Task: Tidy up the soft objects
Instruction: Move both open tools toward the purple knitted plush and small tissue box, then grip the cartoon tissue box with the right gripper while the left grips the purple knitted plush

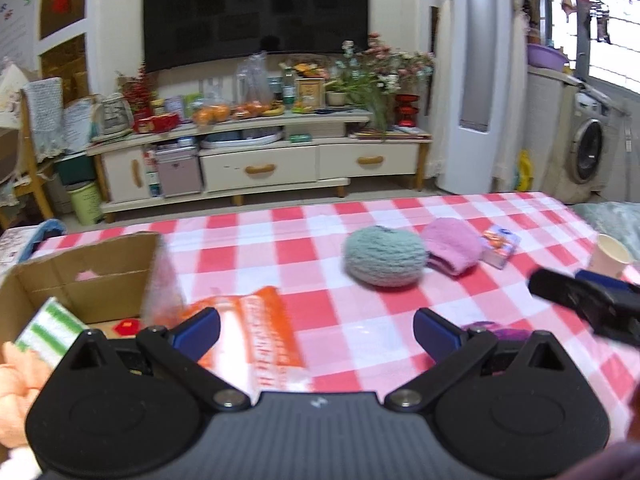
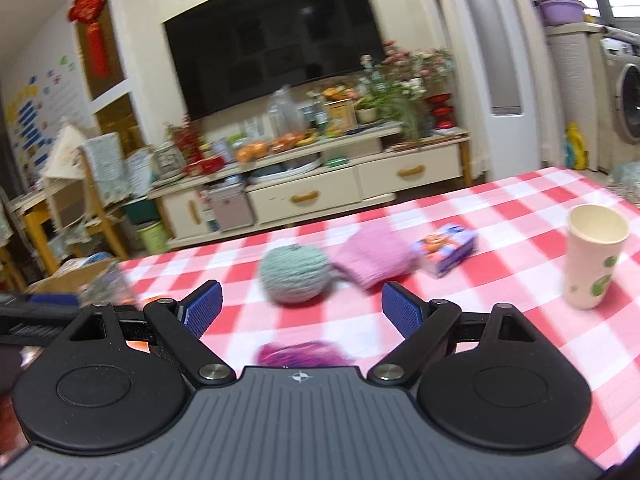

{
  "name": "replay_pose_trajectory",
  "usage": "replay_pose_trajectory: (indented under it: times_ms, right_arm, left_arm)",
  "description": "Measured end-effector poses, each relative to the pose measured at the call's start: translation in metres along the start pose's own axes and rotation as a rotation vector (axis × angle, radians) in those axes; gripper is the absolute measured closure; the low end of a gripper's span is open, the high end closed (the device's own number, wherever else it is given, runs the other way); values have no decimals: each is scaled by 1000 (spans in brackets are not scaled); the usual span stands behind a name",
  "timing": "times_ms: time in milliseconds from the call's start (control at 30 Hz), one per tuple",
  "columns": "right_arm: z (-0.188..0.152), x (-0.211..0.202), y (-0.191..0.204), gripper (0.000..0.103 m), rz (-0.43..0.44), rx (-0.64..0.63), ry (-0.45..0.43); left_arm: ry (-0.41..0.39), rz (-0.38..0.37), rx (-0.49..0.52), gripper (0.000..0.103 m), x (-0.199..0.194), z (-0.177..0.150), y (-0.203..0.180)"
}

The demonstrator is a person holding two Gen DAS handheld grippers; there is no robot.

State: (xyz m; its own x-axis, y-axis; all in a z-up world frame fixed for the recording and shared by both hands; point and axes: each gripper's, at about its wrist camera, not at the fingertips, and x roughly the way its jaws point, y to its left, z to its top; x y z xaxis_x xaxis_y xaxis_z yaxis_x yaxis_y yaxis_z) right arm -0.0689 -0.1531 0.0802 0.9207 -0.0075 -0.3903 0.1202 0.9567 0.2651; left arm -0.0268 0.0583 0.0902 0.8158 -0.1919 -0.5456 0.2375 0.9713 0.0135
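Both grippers hover low over a table under a red-and-white checked cloth (image 1: 360, 332), and each has its blue-padded fingers spread wide with nothing between them. The left gripper (image 1: 316, 330) points past an orange-and-white plastic packet (image 1: 260, 332) that lies flat on the cloth just ahead of its left finger, beside an open cardboard box (image 1: 80, 276) at the table's left edge. Inside the box a green-and-white striped soft item (image 1: 48, 330) leans near the front wall, with a small red piece (image 1: 127, 326) on the box floor; a peach-coloured soft thing (image 1: 14, 392) shows at the far left edge of this view (too close and blurred to say what it is). The right gripper (image 2: 300, 312) faces the middle of the table, and in the left view its black body (image 1: 588, 304) comes in from the right. A purple fuzzy object (image 2: 298, 354) lies just in front of its base, between the two open fingers but below them. Further out sits a grey-green yarn ball (image 2: 296, 274), touching a pink fuzzy sock (image 2: 372, 260) on its right, and just beside that a small purple tissue pack (image 2: 446, 250). A white paper cup (image 2: 594, 256) with green dots stands upright, well apart to the right.
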Motion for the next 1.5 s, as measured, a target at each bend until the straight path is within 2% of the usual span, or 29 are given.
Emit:
replay_pose_trajectory:
  times_ms: [233, 400, 700, 933, 1100, 1233, 1300, 1333, 1500]
  right_arm:
    - [2, 32, -44, 0, -143, 9, 25]
    - [8, 56, -70, 0, -180, 70, 38]
    - [17, 97, -99, 0, -228, 207, 23]
    - [17, 120, -107, 0, -297, 243, 88]
    - [14, 138, -110, 0, -299, 230, 136]
    - [15, 147, -102, 0, -292, 146, 130]
    - [14, 149, -102, 3, -277, 101, 134]
    - [17, 152, -104, 10, -265, 95, 134]
    - [23, 155, -107, 16, -218, 36, 165]
  left_arm:
    - [15, -121, 65, 1, 7, -9, -34]
    - [58, -184, 117, 1, 20, -19, -64]
    - [117, -219, 150, 1, 48, -29, -94]
    - [129, -211, 120, 1, 64, -31, -102]
    - [142, -220, 82, 1, 75, -32, -105]
    - [144, -216, 69, 1, 79, -32, -106]
    - [146, -216, 67, 1, 80, -32, -105]
    - [147, -214, 66, 1, 81, -32, -105]
    - [147, -222, 37, 2, 82, -30, -100]
